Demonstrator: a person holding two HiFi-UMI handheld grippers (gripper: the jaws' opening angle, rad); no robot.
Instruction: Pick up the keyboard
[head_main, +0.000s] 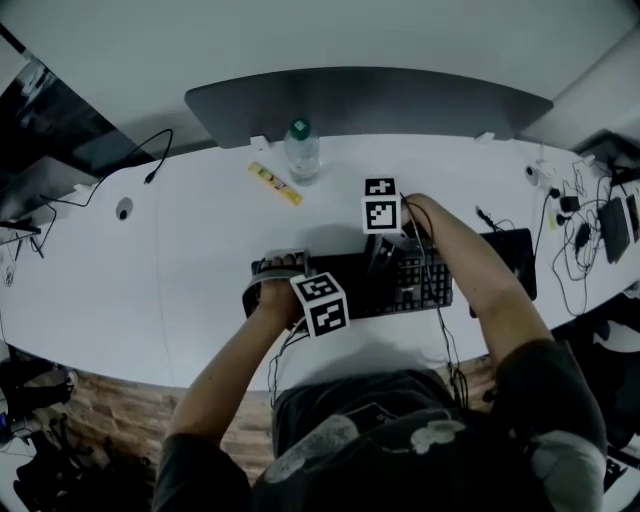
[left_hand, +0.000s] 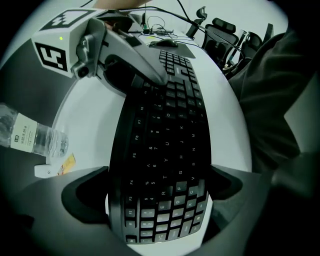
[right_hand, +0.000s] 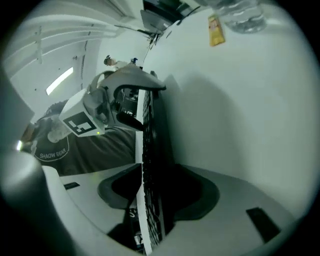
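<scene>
A black keyboard (head_main: 405, 283) lies across the white table (head_main: 170, 270) in front of the person. My left gripper (head_main: 266, 284) points down over its left end. In the left gripper view the keyboard (left_hand: 165, 145) runs between the two jaws, which press its front and back edges. My right gripper (head_main: 381, 260) reaches in from the back near the keyboard's middle. In the right gripper view the keyboard (right_hand: 152, 165) shows edge-on between wide jaws, with a gap on either side. The left gripper (right_hand: 117, 102) shows at the keyboard's far end.
A water bottle (head_main: 301, 150) and a yellow packet (head_main: 275, 183) lie behind the keyboard. A black pad (head_main: 512, 262) sits right of it. Cables and small devices (head_main: 585, 225) crowd the far right. A grey curved panel (head_main: 370, 100) borders the table's back.
</scene>
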